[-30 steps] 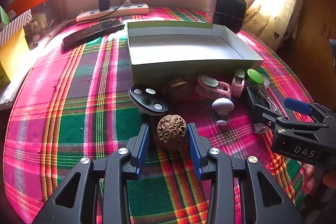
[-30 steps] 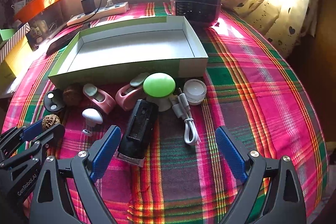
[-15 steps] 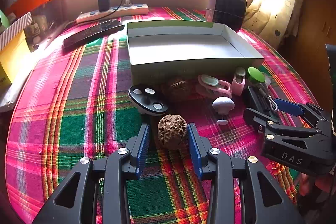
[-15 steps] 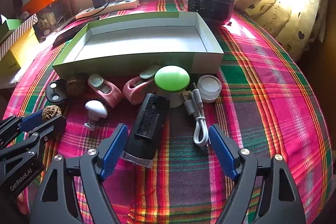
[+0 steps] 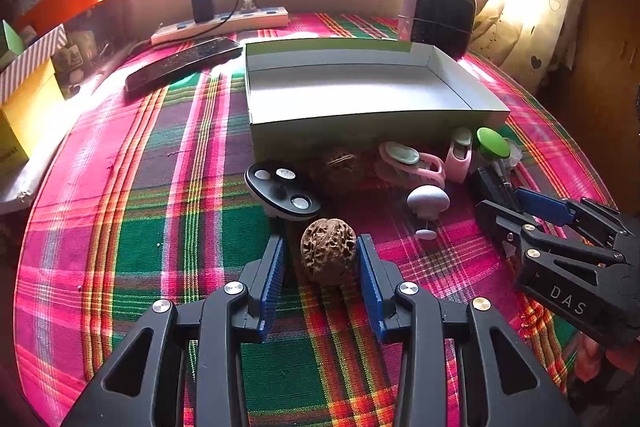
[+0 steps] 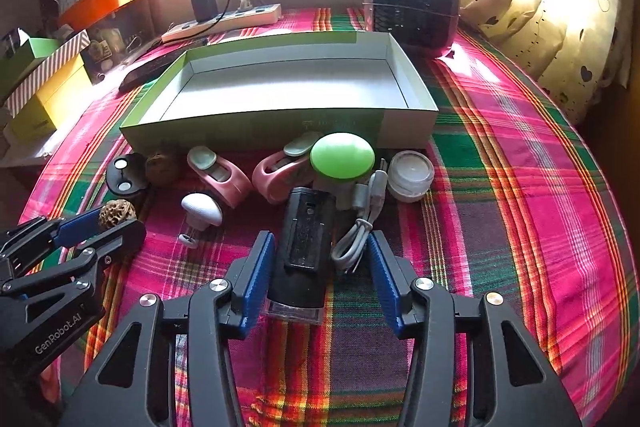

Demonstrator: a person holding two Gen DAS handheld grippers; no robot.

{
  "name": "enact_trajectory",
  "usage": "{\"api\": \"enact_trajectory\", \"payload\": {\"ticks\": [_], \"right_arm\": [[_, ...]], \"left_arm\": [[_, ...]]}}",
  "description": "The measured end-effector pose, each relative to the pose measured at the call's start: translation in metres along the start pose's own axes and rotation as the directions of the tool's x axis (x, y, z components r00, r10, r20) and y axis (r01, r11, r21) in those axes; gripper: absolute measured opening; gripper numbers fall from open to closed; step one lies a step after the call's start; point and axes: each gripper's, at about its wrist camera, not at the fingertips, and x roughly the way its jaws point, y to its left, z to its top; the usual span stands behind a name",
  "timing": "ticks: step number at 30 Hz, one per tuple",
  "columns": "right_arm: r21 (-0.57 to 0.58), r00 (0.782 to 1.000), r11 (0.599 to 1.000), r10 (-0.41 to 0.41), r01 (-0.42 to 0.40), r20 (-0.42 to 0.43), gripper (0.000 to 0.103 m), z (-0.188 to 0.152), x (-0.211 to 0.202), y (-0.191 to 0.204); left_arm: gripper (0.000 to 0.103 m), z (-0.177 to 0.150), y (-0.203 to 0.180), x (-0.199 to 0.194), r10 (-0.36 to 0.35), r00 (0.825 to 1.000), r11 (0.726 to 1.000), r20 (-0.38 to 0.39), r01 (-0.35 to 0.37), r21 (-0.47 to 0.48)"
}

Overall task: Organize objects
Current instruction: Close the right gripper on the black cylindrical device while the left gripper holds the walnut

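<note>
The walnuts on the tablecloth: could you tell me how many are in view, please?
2. One walnut sits between the left gripper pads. The other walnut lies against the tray front wall, beside the black oval piece. More may be hidden.

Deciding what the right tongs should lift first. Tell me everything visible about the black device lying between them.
The black device is a chunky, matte, plastic-looking block with a recessed panel on top and a clear end facing the camera. It lies flat on the plaid cloth, lengthwise between the closing right tongs, whose pads don't yet clamp it. A white cable lies alongside.
</note>
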Motion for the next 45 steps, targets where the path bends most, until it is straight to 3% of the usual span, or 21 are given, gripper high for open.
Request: {"api": "enact_trajectory", "payload": {"ticks": [5, 21, 26, 39, 45], "right_arm": [[0.008, 1.000, 1.000, 0.016, -0.016, 0.003, 0.047, -0.001, -0.001, -0.001], [-0.013, 1.000, 1.000, 0.012, -0.012, 0.009, 0.044, -0.002, -0.002, 0.001], [-0.034, 1.000, 0.999, 0.012, -0.011, 0.025, 0.038, -0.001, -0.006, 0.003], [0.022, 0.996, 0.996, 0.088, -0.088, 0.010, 0.039, -0.005, -0.005, -0.010], [0.019, 0.997, 0.996, 0.081, -0.081, 0.010, 0.039, -0.004, -0.004, -0.008]], "left_arm": [[0.027, 0.000, -0.001, 0.000, 0.023, 1.000, 1.000, 0.000, -0.023, -0.004], [0.027, 0.000, 0.002, 0.000, 0.030, 1.000, 0.999, -0.001, -0.030, -0.015], [0.027, 0.000, 0.002, -0.001, 0.023, 1.000, 1.000, -0.007, -0.023, -0.021], [0.027, -0.001, -0.002, -0.001, 0.039, 0.999, 0.999, -0.006, -0.039, -0.016], [0.027, -0.001, -0.002, -0.001, 0.042, 0.999, 0.999, -0.006, -0.042, -0.014]]}}
